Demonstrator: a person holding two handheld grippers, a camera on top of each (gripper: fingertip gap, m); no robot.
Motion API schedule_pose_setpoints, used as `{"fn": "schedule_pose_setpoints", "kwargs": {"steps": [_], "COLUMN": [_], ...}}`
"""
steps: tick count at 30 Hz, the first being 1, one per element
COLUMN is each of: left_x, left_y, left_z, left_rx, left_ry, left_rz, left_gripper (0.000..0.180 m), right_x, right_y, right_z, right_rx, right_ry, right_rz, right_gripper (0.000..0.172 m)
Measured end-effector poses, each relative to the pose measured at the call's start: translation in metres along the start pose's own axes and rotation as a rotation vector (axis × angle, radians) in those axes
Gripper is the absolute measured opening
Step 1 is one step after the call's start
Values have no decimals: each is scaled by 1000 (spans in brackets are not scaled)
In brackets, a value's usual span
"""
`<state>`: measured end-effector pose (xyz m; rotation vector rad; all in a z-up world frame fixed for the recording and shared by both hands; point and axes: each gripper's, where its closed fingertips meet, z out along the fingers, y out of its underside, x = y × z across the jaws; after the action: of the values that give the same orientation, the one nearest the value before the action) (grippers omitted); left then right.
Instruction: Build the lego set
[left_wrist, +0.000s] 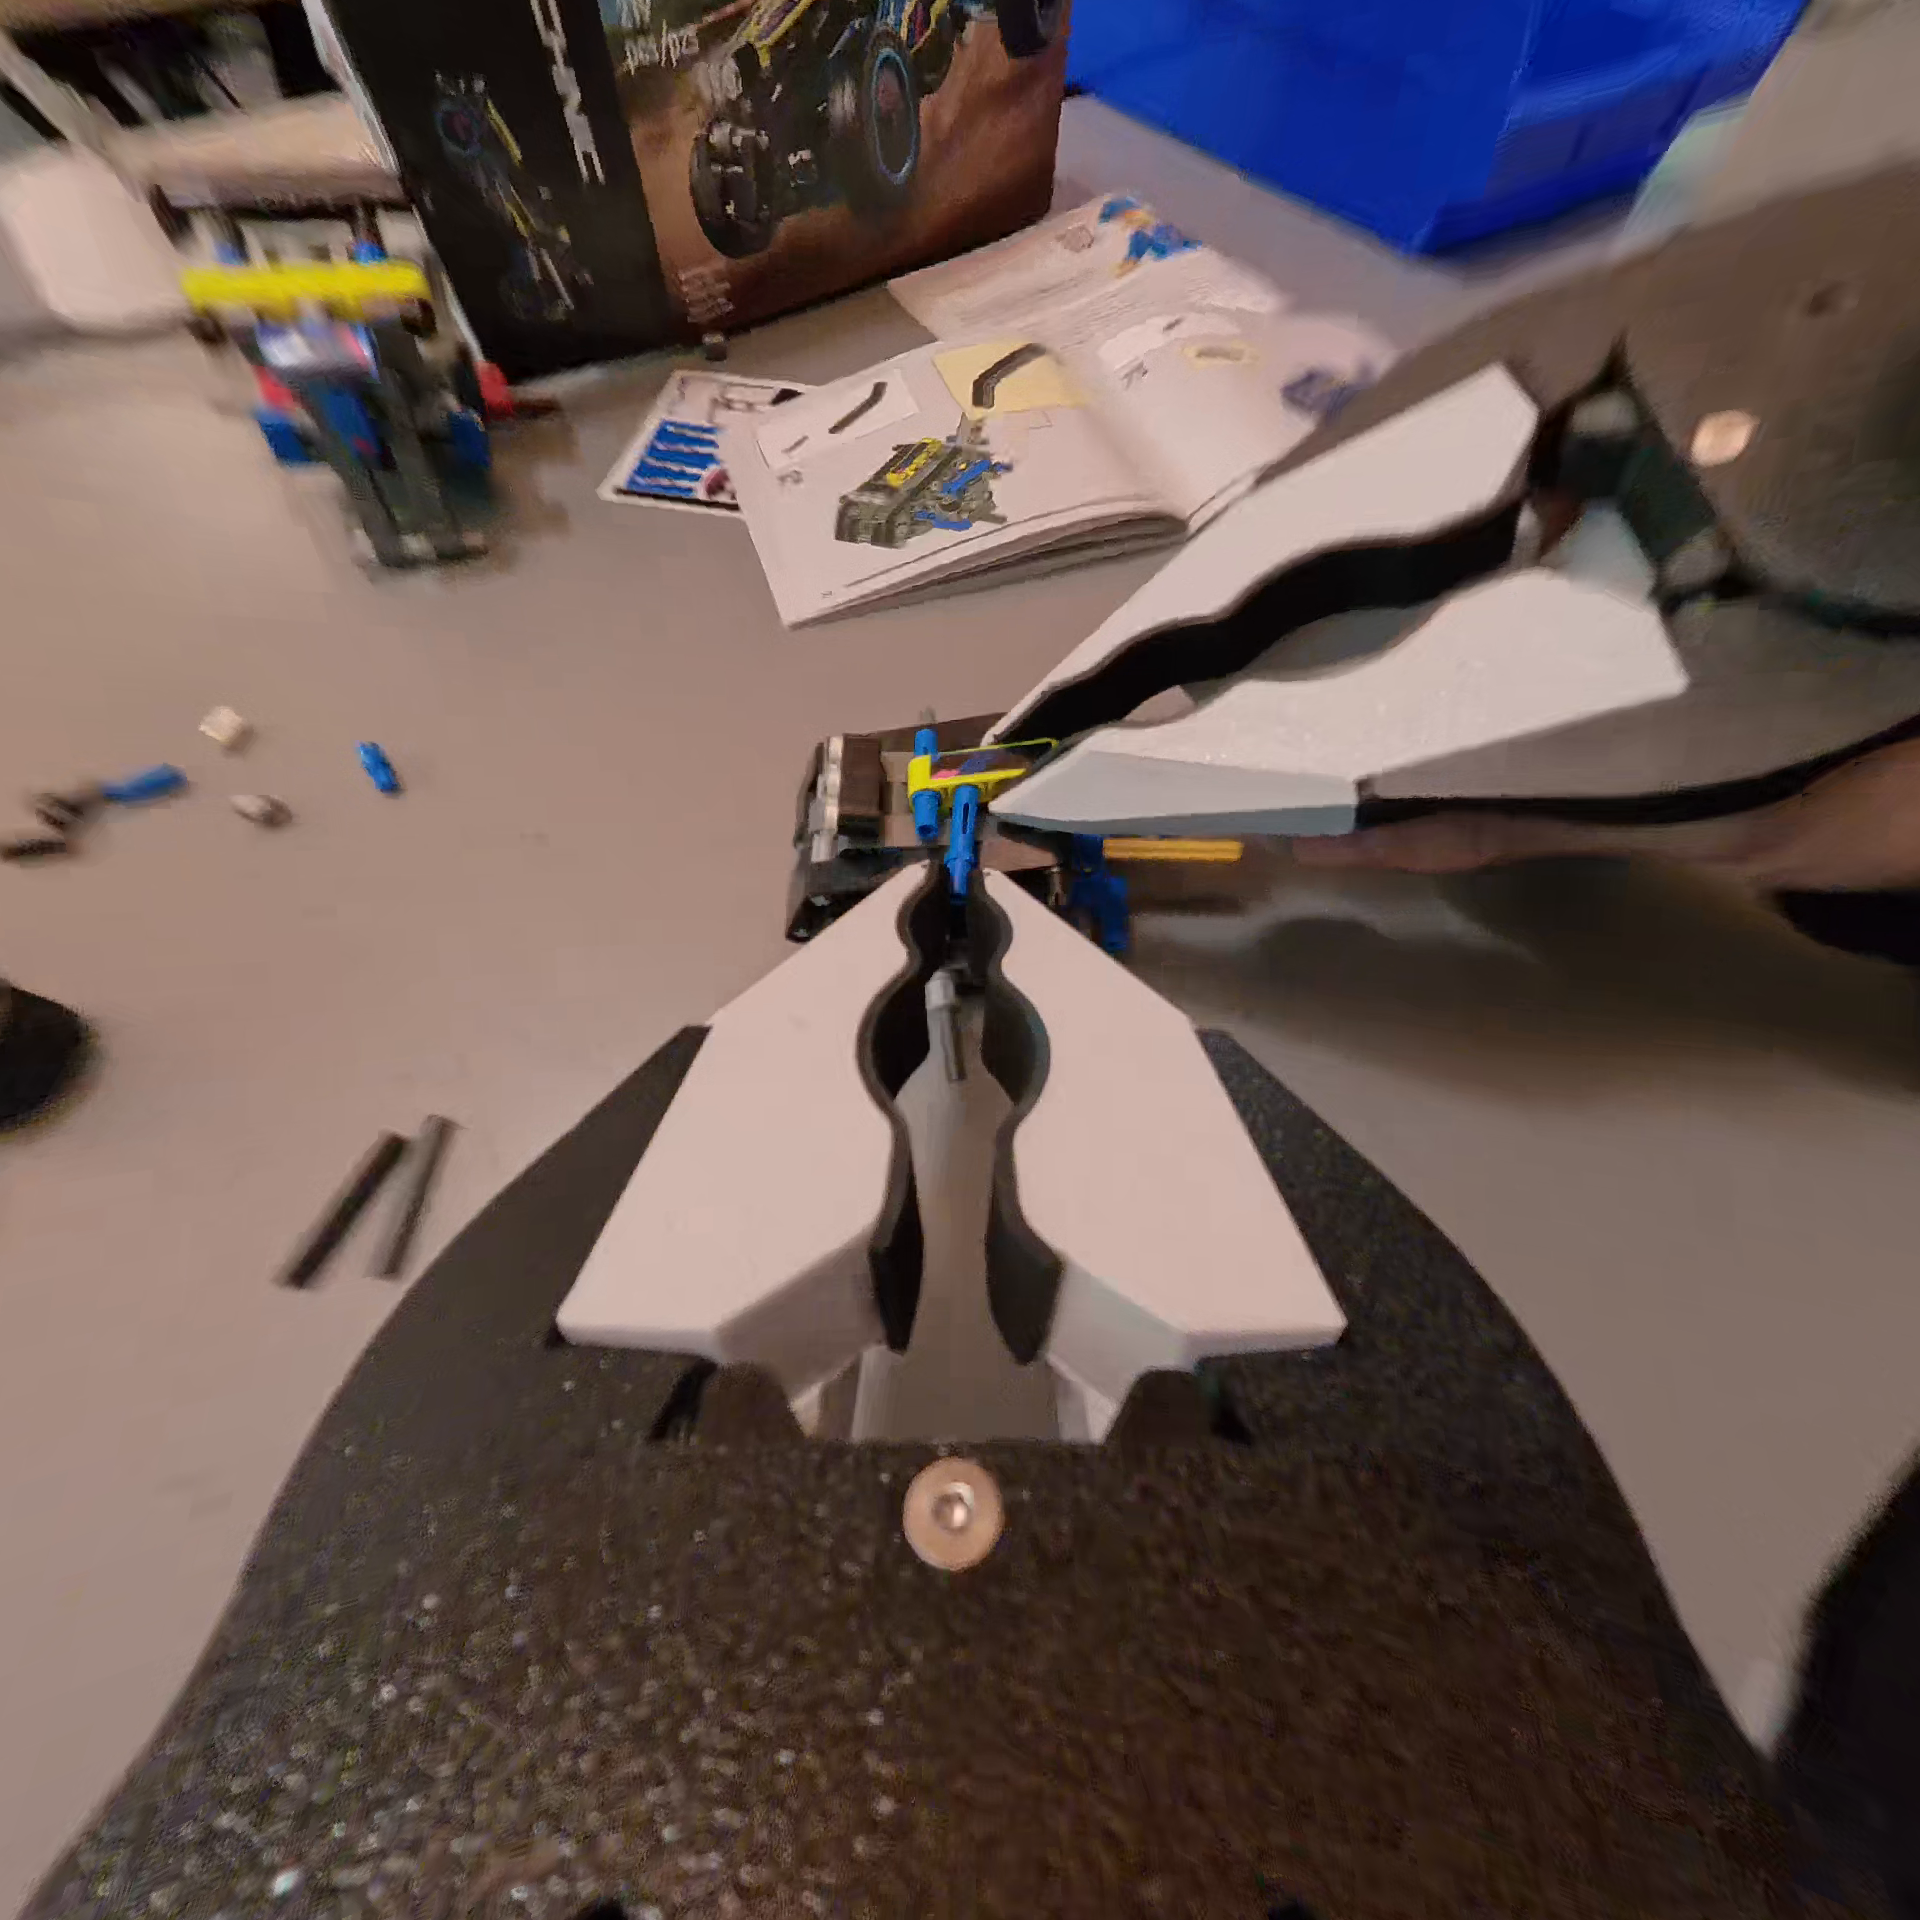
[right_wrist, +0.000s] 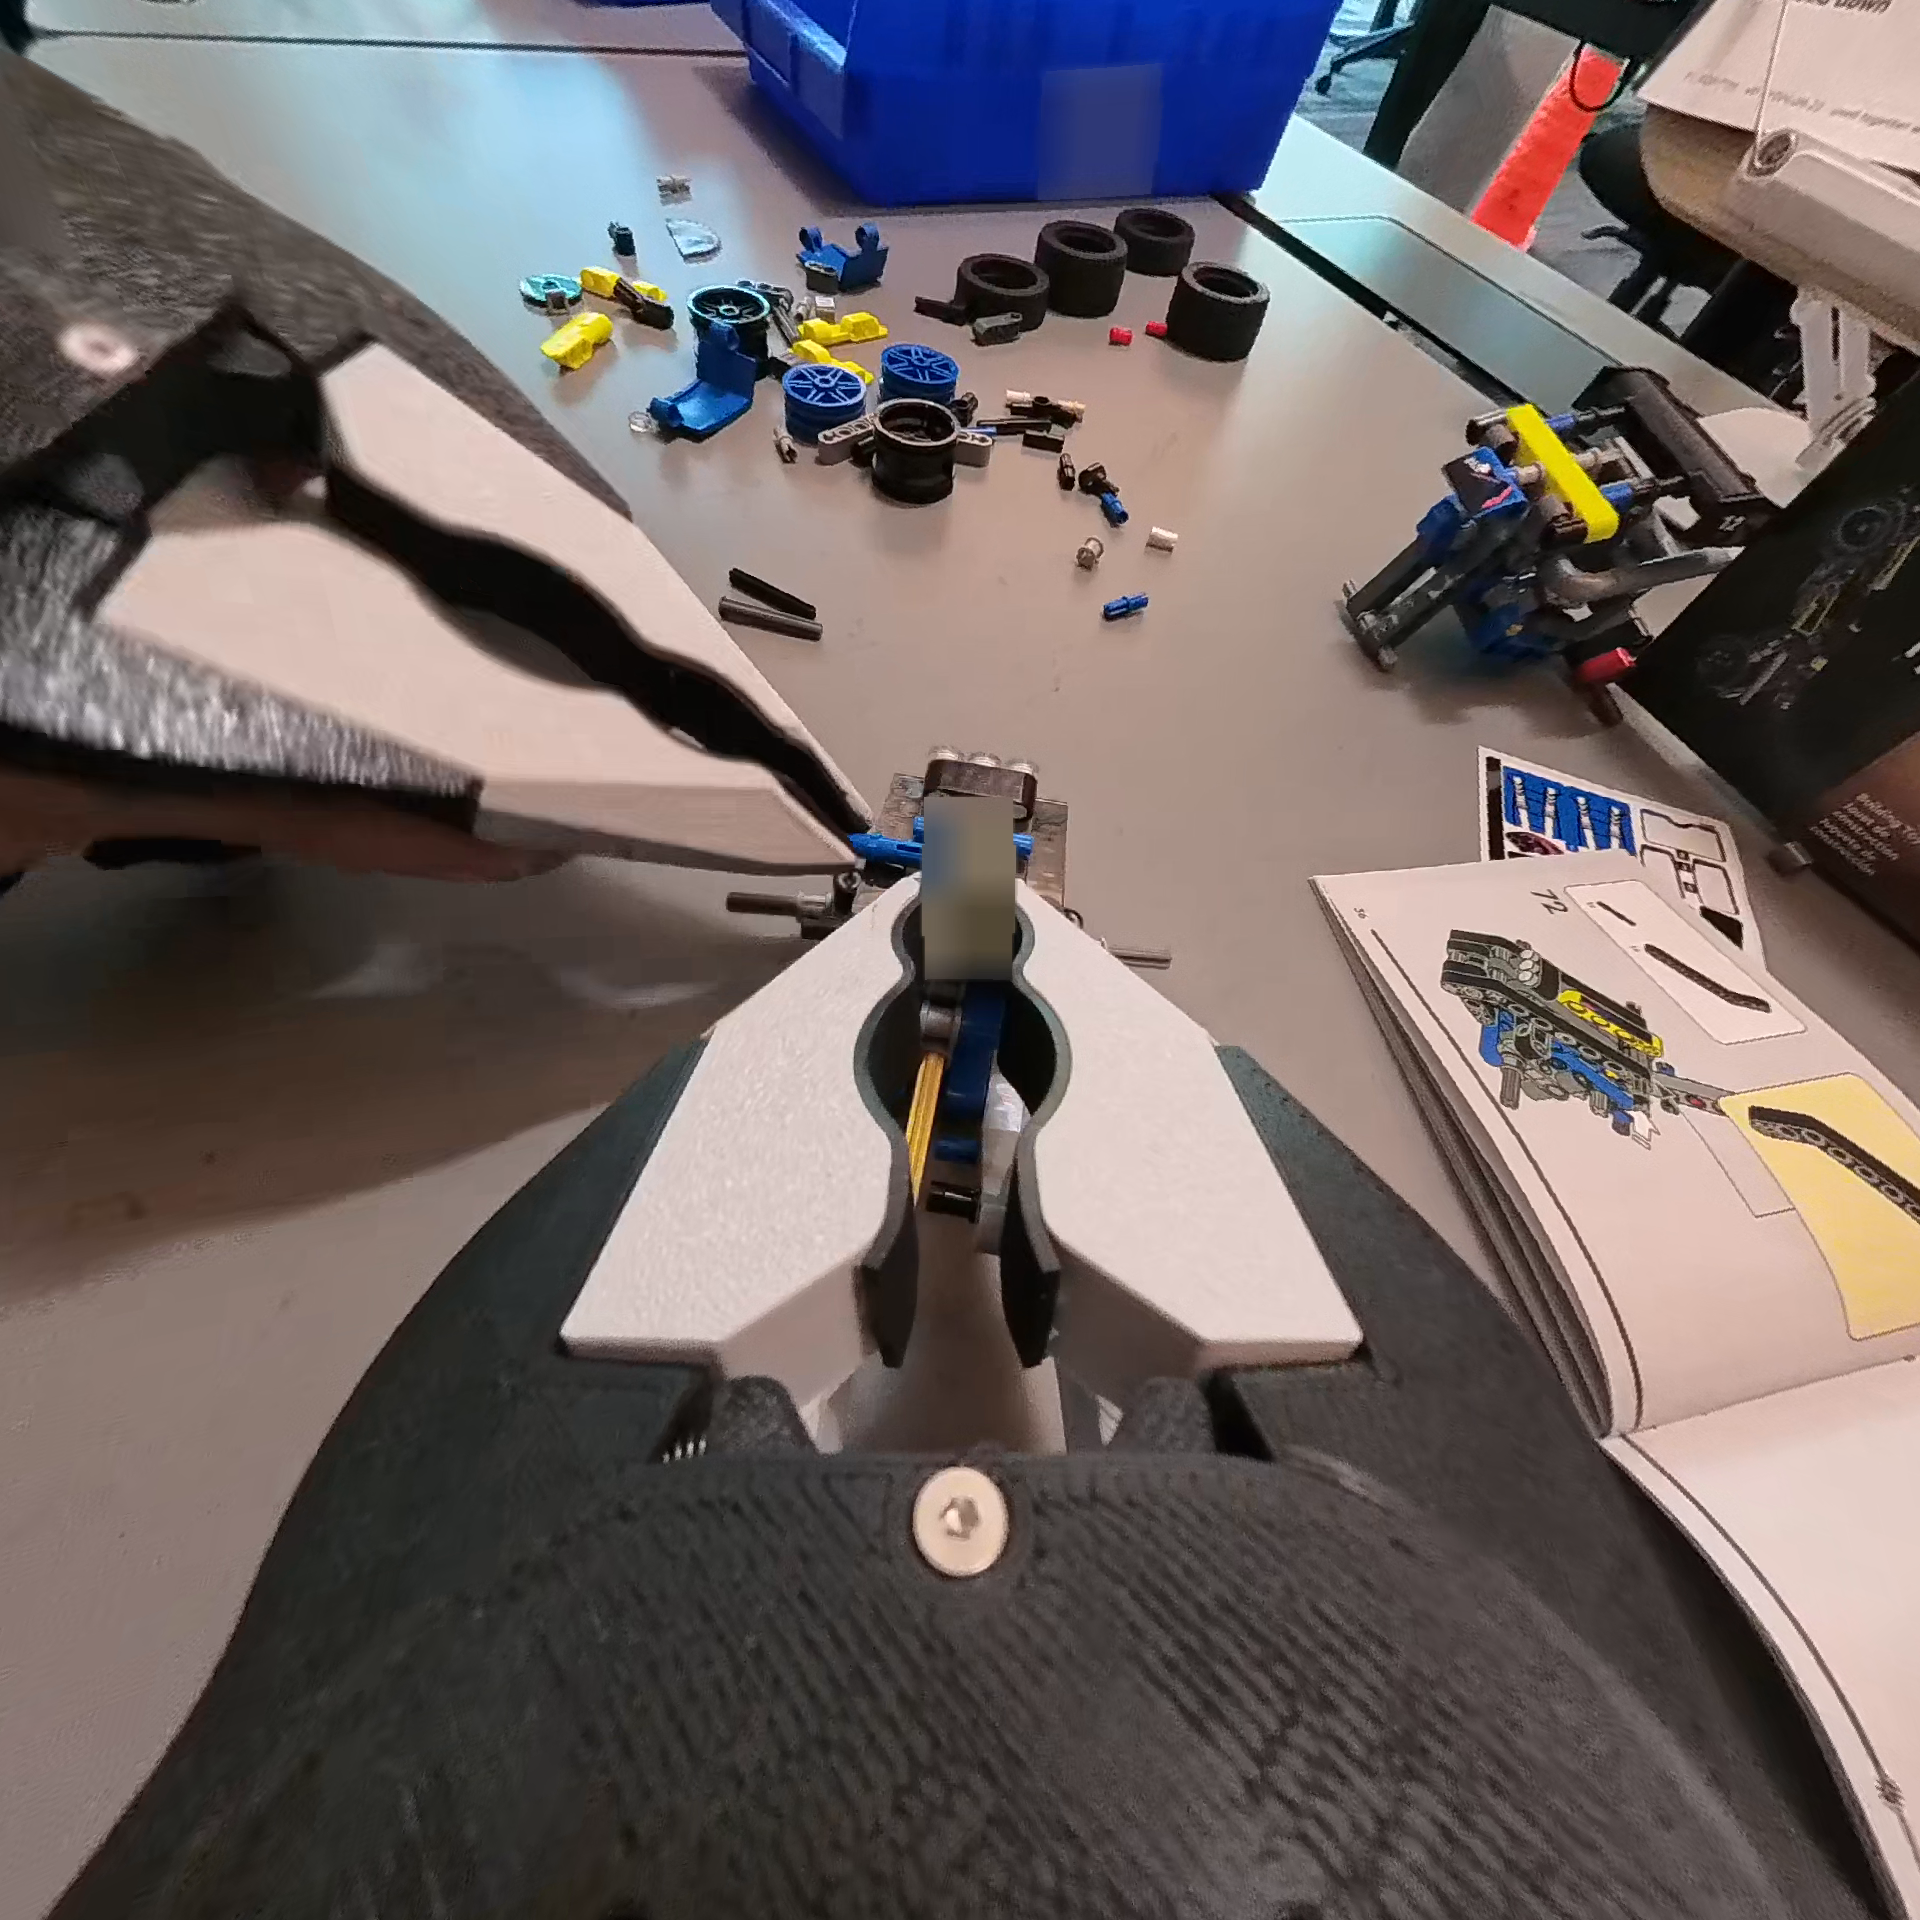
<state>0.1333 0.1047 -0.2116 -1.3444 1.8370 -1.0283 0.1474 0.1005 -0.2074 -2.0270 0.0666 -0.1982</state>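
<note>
- Grippers: my left gripper (left_wrist: 958, 883) pinches a long blue plastic pin (left_wrist: 961, 826), fingertips narrow on its near end; my right gripper (right_wrist: 966, 914) is clamped on a small yellow angled beam (left_wrist: 971, 774) sitting on the dark plastic-brick assembly (left_wrist: 847, 821), centre of the grey table (left_wrist: 520, 935).
- Progress: one blue pin sits through the beam; mine is at its hole, whether seated I cannot tell.
- Counts, far side: four black rubber tyres (right_wrist: 1101, 275), three blue wheel hubs (right_wrist: 868, 384), two black axle rods (right_wrist: 769, 608).
- Others: one open instruction booklet (right_wrist: 1662, 1195), one second blue-and-yellow brick sub-assembly (right_wrist: 1538, 540), one blue plastic bin (right_wrist: 1029, 94).
</note>
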Motion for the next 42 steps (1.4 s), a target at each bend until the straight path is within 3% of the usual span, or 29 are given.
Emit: {"fn": "schedule_pose_setpoints", "kwargs": {"steps": [1,3,9,16,21,26,31,35,42], "left_x": [-1,-2,-6,-8,2,-4,-3,-3,-4], "left_y": [0,0,2,1,-4,0,-3,-7,-10], "left_z": [0,1,1,1,2,3,3,-1,1], "left_rx": [-20,-42,-44,-138,-77,-55,-78,-92,-27], "left_ry": [-58,-121,-24,-204,-18,-7,-103,-119,5], "left_rz": [90,169,-121,187,-20,-31,158,198,10], "left_gripper": [0,0,0,0,0,0,0,0,0], "right_x": [0,1,0,2,4,3,5,4,5], "right_y": [0,0,-2,-2,-1,-2,0,-1,-1], "right_z": [0,0,2,3,2,3,2,3,3], "right_rx": [0,2,1,-16,-16,-5,-19,-23,-13], "right_ry": [3,5,48,99,109,87,102,116,93], "right_rz": [5,17,-7,-11,1,19,0,-38,-13], "right_gripper": [7,6,6,6,6,7,6,6,7]}}
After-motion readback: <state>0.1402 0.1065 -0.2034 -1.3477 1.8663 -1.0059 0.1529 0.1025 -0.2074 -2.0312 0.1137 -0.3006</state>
